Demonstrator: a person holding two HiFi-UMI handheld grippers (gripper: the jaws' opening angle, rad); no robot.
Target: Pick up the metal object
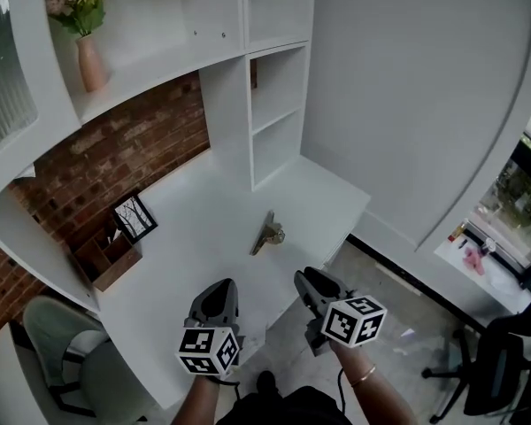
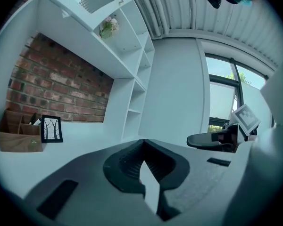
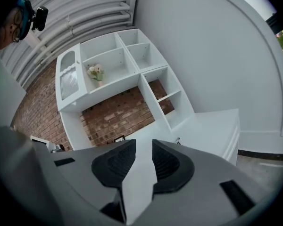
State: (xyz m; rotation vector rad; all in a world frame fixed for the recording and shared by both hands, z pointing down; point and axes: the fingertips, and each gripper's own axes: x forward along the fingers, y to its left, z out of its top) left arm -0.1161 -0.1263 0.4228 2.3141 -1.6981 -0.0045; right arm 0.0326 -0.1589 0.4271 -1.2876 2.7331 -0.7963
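Note:
The metal object (image 1: 268, 233) is a small brass-and-steel piece lying on the white desk (image 1: 203, 237), near its right front part. It shows tiny past the jaws in the right gripper view (image 3: 177, 140). Both grippers hover short of the desk's front edge, well back from the object. The left gripper (image 1: 219, 297) has its tips together and holds nothing (image 2: 142, 141). To the right of it, the right gripper (image 1: 311, 283) has a clear gap between its jaws with nothing inside (image 3: 144, 142).
A wooden organizer (image 1: 106, 257) and a small framed picture (image 1: 134, 217) stand at the desk's left against the brick wall. White shelves (image 1: 279, 104) rise behind the object, with a vase of flowers (image 1: 90, 60) higher up. A chair (image 1: 66, 352) sits lower left.

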